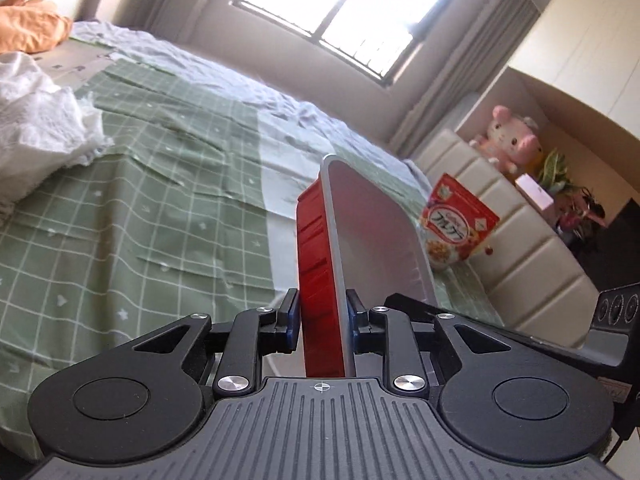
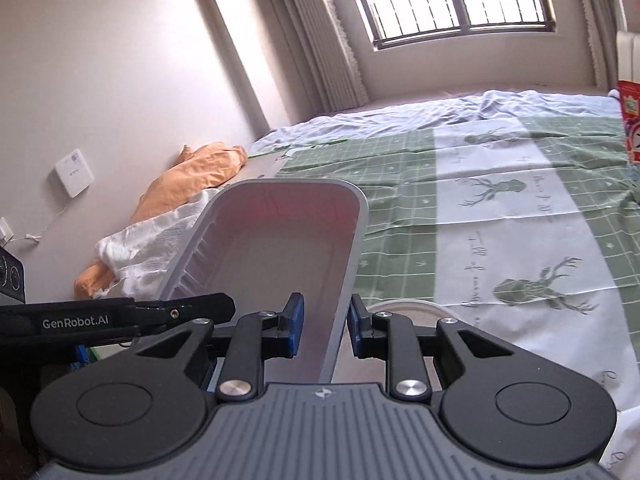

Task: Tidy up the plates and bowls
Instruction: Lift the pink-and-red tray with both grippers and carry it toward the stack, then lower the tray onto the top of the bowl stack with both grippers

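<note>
L gripper (image 1: 323, 320) pinches the near wall of a red bowl (image 1: 316, 264) w/ white inside, one finger on the red outside, one on the inner face; bowl stands on edge, straight ahead of the gripper over the bed (image 1: 160, 200). Cereal box (image 1: 460, 226) sits ahead-right, beyond the bowl. R gripper (image 2: 324, 326) straddles the right wall of a bowl (image 2: 280, 236), fingers close on both sides; can't tell if they touch. Another white rim (image 2: 412, 305) lies just below-right.

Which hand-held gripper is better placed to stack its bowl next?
Probably right: the right hand-held gripper clamps the bowl wall with a white dish rim just below. From the left hand-held gripper none shows clearly.
</note>
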A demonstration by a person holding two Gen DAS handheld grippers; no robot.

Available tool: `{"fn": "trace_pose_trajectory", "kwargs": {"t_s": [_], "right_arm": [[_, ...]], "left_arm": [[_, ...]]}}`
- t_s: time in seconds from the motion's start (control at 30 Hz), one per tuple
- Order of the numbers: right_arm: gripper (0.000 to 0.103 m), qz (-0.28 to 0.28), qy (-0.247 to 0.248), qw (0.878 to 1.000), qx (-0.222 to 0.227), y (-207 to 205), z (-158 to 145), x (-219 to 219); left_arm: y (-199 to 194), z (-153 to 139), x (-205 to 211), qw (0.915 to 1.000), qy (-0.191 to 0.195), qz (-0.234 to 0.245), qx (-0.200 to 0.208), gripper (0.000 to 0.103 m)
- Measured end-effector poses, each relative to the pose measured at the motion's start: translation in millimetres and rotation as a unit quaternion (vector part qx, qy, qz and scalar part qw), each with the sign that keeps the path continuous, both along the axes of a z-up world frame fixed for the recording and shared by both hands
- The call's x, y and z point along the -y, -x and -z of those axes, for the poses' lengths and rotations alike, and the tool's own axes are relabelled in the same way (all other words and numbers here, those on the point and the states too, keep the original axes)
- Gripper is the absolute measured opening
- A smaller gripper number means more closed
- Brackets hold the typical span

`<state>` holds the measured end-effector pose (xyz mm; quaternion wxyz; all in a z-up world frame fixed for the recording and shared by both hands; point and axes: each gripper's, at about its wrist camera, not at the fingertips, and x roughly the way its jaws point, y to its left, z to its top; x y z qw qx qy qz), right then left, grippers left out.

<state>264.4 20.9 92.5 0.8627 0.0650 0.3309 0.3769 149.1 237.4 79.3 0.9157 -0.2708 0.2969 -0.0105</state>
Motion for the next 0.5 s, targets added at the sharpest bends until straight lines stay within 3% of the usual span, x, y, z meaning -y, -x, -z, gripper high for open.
{"fn": "trace_pose_trajectory", "kwargs": {"t_s": [0.17,0.5], "right_arm": [[0.023,0.02,-0.002,0.999,-0.026,-21.2,23.2,25.0],[0.023,0.024,0.013,0.996,-0.079,-48.9,69.4,20.8]], "left_arm": [[-27.1,22.5,20.2,0.9988,0.02,0.026,-0.035,0.023],[-61.2,65.0,13.9,0.9942,0.035,0.025,-0.098,0.022]]}}
